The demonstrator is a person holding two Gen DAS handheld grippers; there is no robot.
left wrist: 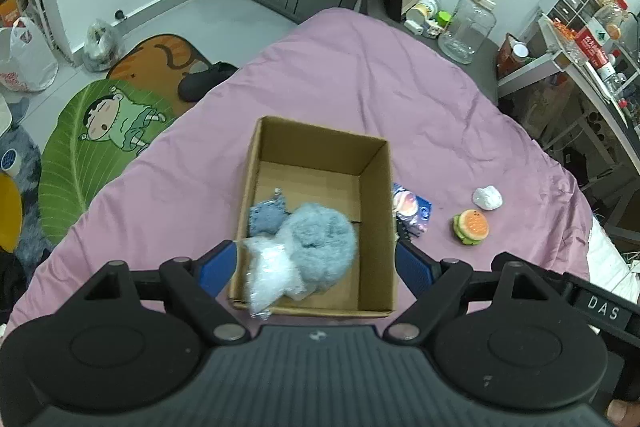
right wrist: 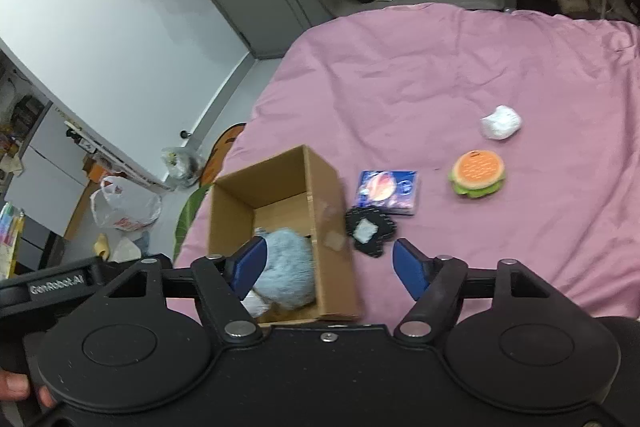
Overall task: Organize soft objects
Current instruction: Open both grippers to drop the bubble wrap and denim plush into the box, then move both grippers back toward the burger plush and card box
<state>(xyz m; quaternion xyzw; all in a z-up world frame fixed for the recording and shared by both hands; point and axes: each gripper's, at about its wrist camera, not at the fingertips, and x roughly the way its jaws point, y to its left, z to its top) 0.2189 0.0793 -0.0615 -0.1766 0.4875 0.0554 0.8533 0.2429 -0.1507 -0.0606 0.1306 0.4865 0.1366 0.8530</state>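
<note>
- Both views are evenly and fairly brightly lit by soft indoor light; its source is out of sight.
- Shadows are faint — only a soft dark patch inside the cardboard box (left wrist: 320,187).
- Motion blur smears the white plastic wrap (left wrist: 266,273) in the left view and the box's near wall at 6 o'clock in the right view.
- Fisheye bending curves walls and floor toward the edges, strongest at 9 and 3 o'clock.
- Corners darken at 1 o'clock and 11 o'clock.

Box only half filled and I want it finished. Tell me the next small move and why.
Probably swing the right gripper toward the black flat piece just beside the cardboard box and close on it. Both grippers stand open and hold nothing, the fluffy blue toy already lies in the box, and that piece is the nearest item on the pink bedcover; the burger toy lies farther off.
</note>
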